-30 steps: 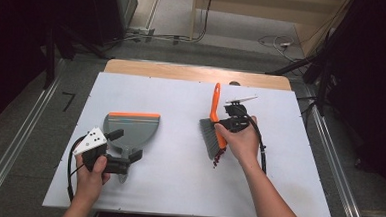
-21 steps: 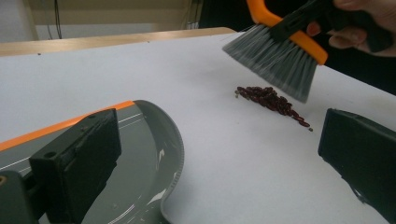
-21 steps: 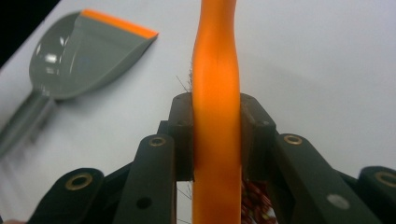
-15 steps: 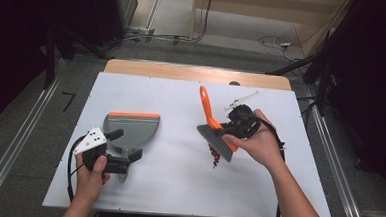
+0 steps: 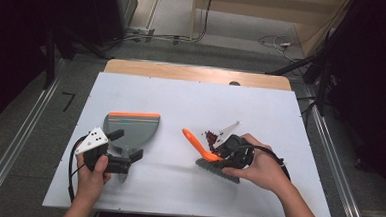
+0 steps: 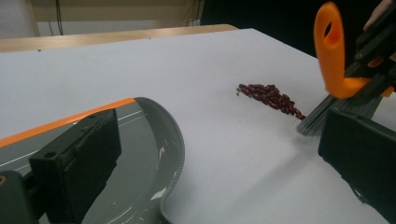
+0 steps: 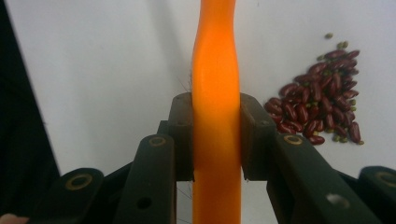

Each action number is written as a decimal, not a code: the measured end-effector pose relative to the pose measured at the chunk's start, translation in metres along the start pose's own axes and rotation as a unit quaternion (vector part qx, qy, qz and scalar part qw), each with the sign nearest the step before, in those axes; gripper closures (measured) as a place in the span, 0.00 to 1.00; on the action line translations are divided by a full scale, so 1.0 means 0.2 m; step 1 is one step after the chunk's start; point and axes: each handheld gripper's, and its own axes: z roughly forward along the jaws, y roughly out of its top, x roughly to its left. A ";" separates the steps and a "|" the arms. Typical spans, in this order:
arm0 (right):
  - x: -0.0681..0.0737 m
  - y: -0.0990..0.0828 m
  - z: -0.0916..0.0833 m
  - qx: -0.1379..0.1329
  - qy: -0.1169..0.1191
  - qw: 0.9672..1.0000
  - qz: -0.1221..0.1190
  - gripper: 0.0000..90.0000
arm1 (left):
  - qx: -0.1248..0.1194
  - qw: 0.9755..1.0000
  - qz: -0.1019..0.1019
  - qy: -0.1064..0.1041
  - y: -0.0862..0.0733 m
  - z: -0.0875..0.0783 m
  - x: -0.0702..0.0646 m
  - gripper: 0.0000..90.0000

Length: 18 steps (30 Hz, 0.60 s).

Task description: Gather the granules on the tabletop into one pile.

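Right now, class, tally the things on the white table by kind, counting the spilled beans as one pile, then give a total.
Dustpan: 1
Brush: 1
Pile of beans: 1
Hand-held gripper: 2, left and right
Total: 5

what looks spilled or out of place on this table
A small pile of dark red beans lies loose on the white table, with a few tiny green ones mixed in. It sits beside the brush, apart from the dustpan.
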 end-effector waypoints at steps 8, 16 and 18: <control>-0.02 -0.06 0.06 -0.066 0.020 0.997 0.024 0.76 | 0.000 1.000 0.002 0.001 0.00 -0.01 0.01 0.00; 0.00 -0.12 0.08 -0.105 -0.004 0.994 0.021 0.76 | 0.000 1.000 0.001 0.001 0.00 0.00 0.00 0.00; -0.02 -0.11 0.09 -0.109 -0.004 0.994 0.010 0.77 | 0.000 1.000 0.002 0.001 0.00 0.00 0.00 0.00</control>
